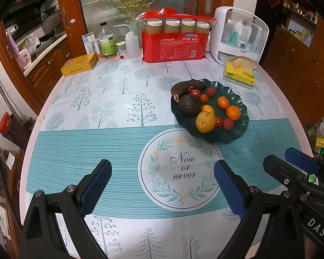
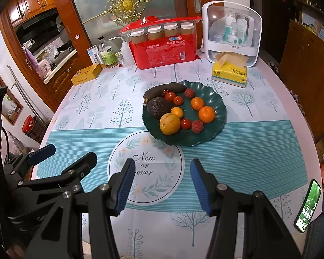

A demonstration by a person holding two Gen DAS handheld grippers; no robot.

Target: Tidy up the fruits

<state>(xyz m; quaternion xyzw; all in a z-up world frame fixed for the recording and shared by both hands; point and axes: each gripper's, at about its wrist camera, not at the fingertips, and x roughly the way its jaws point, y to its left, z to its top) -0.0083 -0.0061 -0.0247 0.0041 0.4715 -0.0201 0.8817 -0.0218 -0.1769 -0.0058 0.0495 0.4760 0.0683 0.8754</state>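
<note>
**Fruit sits on the plate, both tools empty**

The round worktop (image 1: 123,108) carries a tree-print cloth, and on it a dark green plate (image 1: 237,137) holds all the fruit. Only the right view shows a lit phone (image 2: 308,205) at the worktop's near edge; only the left view shows green and yellow boxes (image 1: 321,143) down on the floor.

The left tool (image 1: 162,185) hangs over the cloth, jaws apart, nothing between them. The right tool (image 2: 159,185) is likewise parted and empty.

On the plate: one dark banana (image 1: 189,87), one avocado (image 1: 189,105), one big yellow fruit (image 1: 205,122), three oranges (image 1: 233,112), three cherry tomatoes (image 1: 204,98), two lychees (image 1: 211,91).
</note>
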